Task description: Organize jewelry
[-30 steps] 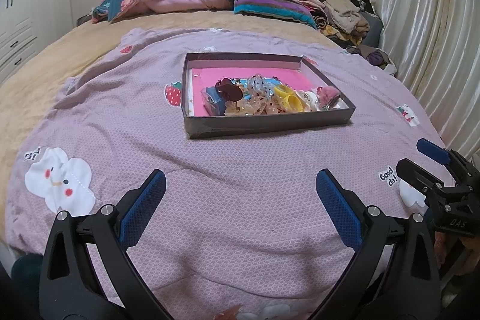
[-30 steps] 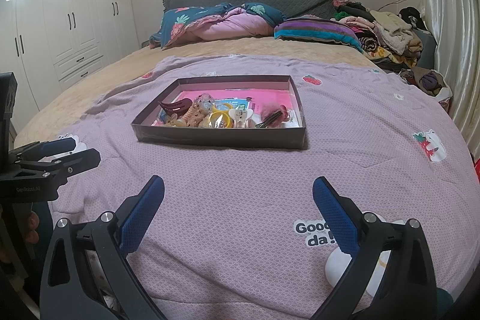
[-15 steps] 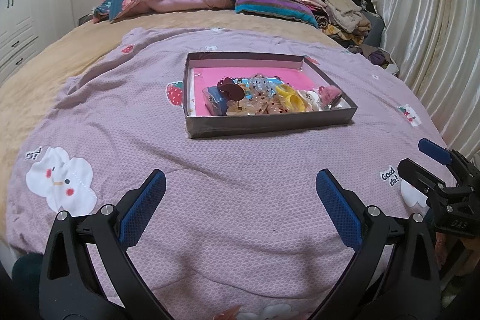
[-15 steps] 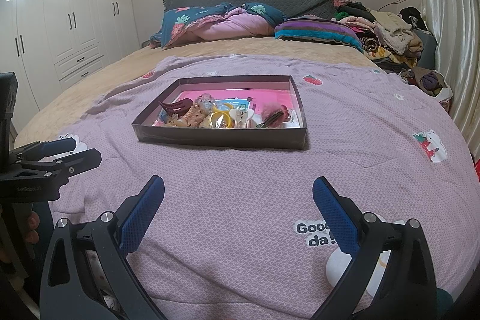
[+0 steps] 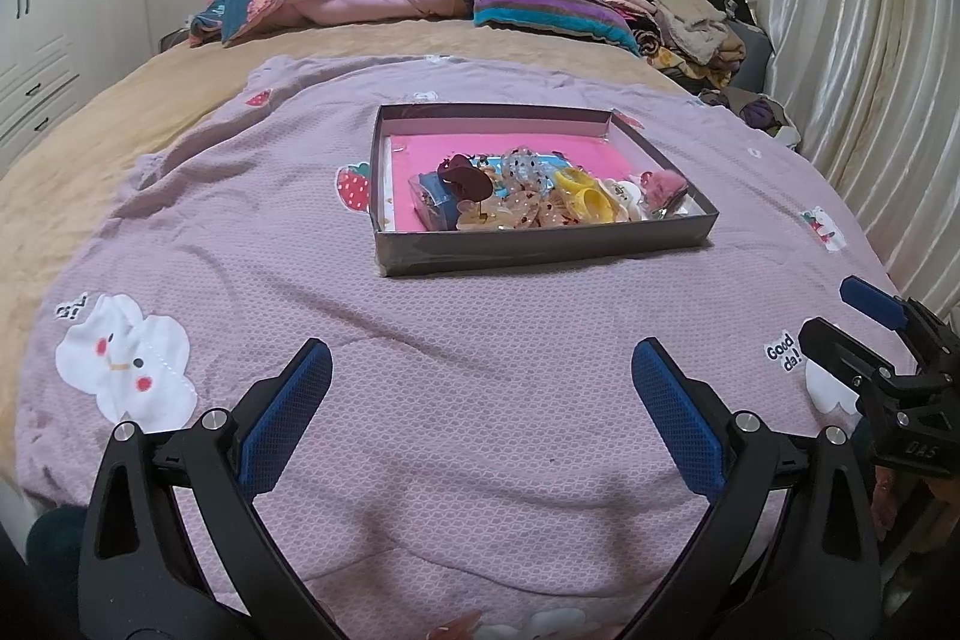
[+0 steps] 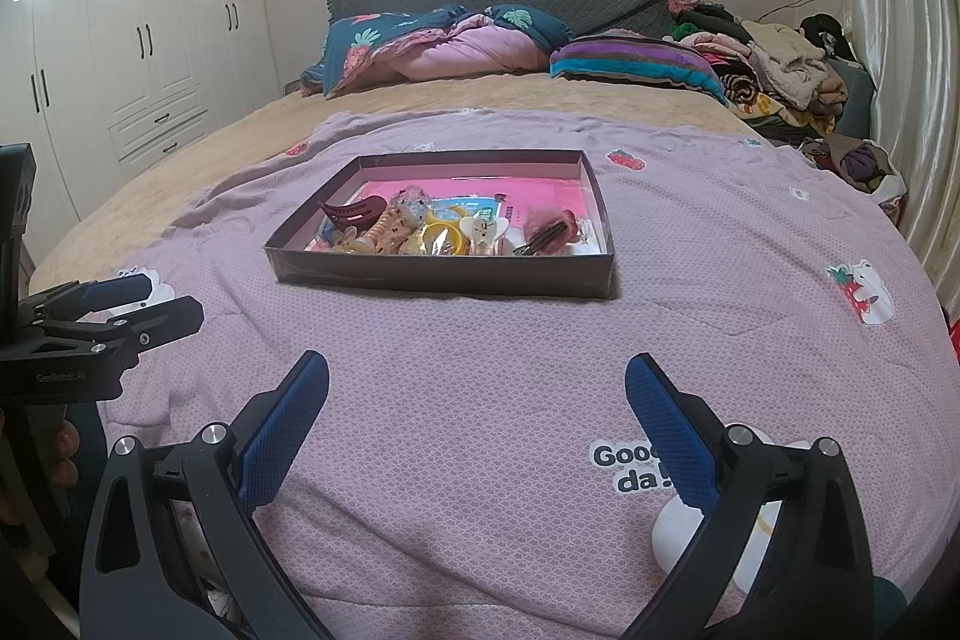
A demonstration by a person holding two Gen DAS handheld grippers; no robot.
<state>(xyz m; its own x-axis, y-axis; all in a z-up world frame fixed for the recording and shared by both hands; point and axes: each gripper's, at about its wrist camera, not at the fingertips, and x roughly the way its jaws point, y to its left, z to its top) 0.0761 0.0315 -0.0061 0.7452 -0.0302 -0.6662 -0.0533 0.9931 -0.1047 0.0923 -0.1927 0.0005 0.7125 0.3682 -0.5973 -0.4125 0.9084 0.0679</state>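
A shallow dark cardboard box [image 5: 540, 250] with a pink lining sits on the purple quilt [image 5: 480, 430] in the middle of the bed. It holds a pile of hair clips and trinkets: a maroon claw clip [image 5: 462, 175], a yellow ring-shaped piece [image 5: 585, 199], a pink fuzzy piece [image 5: 663, 184]. The box also shows in the right wrist view [image 6: 444, 274]. My left gripper [image 5: 480, 358] is open and empty, well short of the box. My right gripper [image 6: 477, 370] is open and empty, also short of the box. Each gripper shows at the edge of the other's view.
Pillows and a folded duvet [image 6: 456, 46] lie at the headboard. A heap of clothes [image 6: 774, 70] is at the far right. White wardrobes [image 6: 120, 52] stand on the left, a curtain [image 5: 870, 70] on the right. A tan blanket [image 5: 120, 148] lies under the quilt.
Both grippers stay open and almost still; the box has shifted very slightly in the left wrist view.
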